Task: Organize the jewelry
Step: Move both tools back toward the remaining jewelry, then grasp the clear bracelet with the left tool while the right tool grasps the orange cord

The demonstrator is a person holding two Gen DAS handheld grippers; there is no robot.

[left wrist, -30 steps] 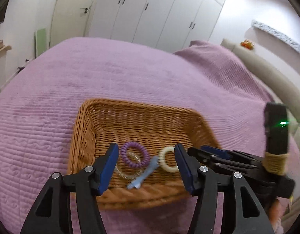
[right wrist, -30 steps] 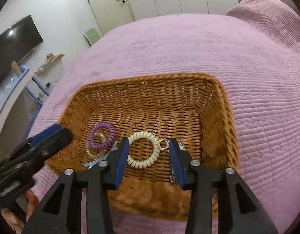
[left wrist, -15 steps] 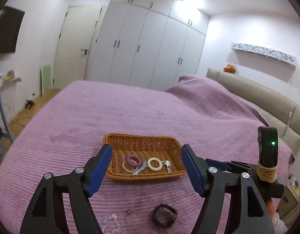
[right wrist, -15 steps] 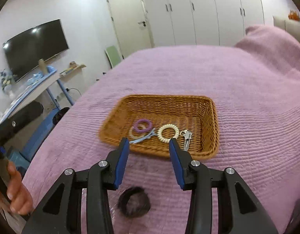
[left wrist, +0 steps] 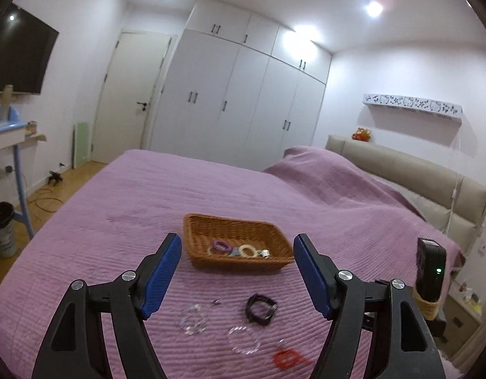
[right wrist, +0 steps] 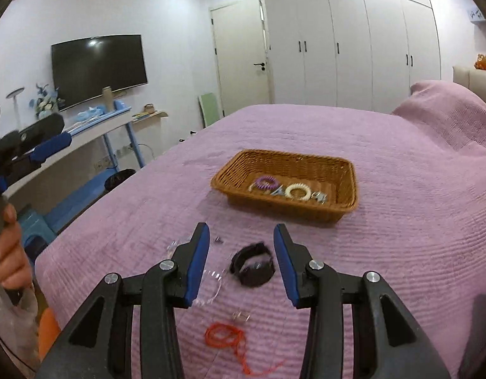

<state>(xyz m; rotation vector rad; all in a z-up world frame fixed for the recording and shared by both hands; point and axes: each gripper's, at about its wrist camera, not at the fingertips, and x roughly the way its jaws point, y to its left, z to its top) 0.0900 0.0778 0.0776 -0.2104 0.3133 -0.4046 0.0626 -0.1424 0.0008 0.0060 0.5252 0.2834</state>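
Observation:
A wicker basket [left wrist: 211, 221] [right wrist: 344, 173] sits on the purple bedspread and holds a purple coil bracelet [left wrist: 220, 245] [right wrist: 265, 183], a cream coil bracelet [left wrist: 246, 250] [right wrist: 298, 191] and a small metal piece. In front of it lie a black bracelet [left wrist: 261, 309] [right wrist: 251, 264], clear bead bracelets [left wrist: 192, 319] [left wrist: 244, 339] [right wrist: 211, 287] and a red cord [left wrist: 285, 359] [right wrist: 225, 336]. My left gripper [left wrist: 237, 279] is open and empty above the loose pieces. My right gripper [right wrist: 239, 263] is open and empty, with the black bracelet between its fingers in view.
The purple bed [left wrist: 132, 195] spreads wide around the basket, with a padded headboard [left wrist: 401, 170] at the right. A blue desk [right wrist: 85, 132] and a bin [left wrist: 1, 227] stand off the bed's left side. White wardrobes [left wrist: 243, 101] line the far wall.
Both grippers have pulled back and up from over the basket. The basket now looks small and far, and the loose jewelry on the bedspread has come into view.

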